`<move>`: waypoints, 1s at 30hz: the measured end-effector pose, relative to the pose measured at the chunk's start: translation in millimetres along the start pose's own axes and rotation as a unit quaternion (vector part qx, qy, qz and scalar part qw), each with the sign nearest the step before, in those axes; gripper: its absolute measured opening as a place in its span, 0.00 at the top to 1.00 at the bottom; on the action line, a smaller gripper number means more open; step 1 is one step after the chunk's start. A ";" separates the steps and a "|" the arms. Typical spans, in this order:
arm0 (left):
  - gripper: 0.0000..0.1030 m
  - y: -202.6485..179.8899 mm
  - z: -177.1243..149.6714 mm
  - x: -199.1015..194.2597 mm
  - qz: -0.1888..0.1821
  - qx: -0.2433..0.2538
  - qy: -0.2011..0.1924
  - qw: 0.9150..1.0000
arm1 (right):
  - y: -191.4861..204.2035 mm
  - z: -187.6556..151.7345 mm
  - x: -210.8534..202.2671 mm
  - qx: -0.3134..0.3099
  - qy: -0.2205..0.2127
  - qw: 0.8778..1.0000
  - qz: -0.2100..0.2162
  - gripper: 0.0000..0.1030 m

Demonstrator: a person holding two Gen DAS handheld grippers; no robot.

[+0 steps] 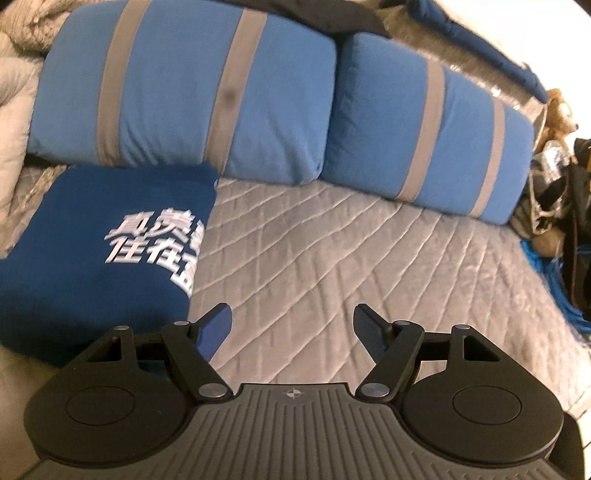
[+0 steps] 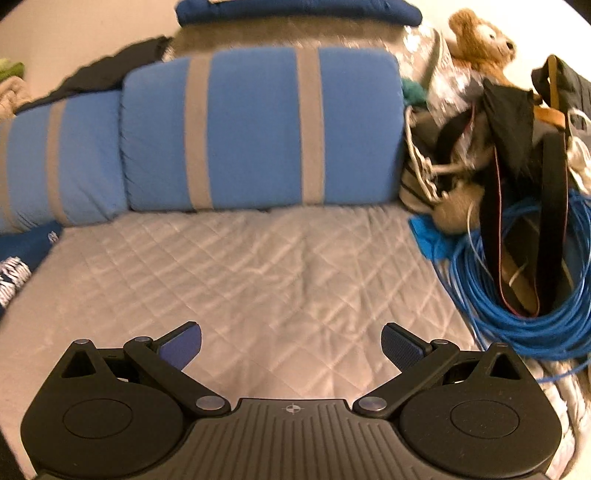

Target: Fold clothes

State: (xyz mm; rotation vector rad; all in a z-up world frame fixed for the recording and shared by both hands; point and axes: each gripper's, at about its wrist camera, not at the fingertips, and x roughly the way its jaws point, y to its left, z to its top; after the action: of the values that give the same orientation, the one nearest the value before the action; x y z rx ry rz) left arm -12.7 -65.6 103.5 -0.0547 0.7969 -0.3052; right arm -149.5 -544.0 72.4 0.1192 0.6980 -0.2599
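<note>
A folded dark blue shirt point(image 1: 92, 251) with white printed characters lies on the grey quilted cover point(image 1: 332, 251) at the left, its far edge against a pillow. My left gripper point(image 1: 291, 317) is open and empty, just right of the shirt's near corner, above the quilt. In the right wrist view only the shirt's edge point(image 2: 22, 258) shows at the far left. My right gripper point(image 2: 291, 336) is open and empty over the bare quilt point(image 2: 258, 273), well right of the shirt.
Two blue pillows with grey stripes point(image 1: 192, 88) point(image 1: 428, 136) line the back. A teddy bear point(image 2: 480, 40), dark bags and straps point(image 2: 517, 147) and a coil of blue cable point(image 2: 524, 295) crowd the right side. More dark blue cloth point(image 2: 295, 11) lies behind the pillows.
</note>
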 end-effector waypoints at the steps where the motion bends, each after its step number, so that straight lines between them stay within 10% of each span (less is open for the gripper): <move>1: 0.30 3.0 -2.5 1.9 0.005 -0.001 0.004 1.000 | -5.9 -4.5 4.3 0.005 0.006 1.000 -0.006 0.00; 22: 0.30 97.6 -85.6 9.0 0.139 -0.030 0.062 0.988 | -37.8 -83.3 75.5 -0.016 0.038 0.996 -0.082 0.00; 30: 0.09 100.7 -101.7 7.2 0.170 -0.011 0.023 0.985 | -49.0 -97.4 81.9 0.019 0.026 0.996 -0.078 0.00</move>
State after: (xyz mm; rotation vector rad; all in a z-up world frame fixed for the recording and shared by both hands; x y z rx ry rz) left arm -55.2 35.2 11.0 0.0685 0.8402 0.0263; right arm -163.1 -588.2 -55.9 0.1086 0.7563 -0.4202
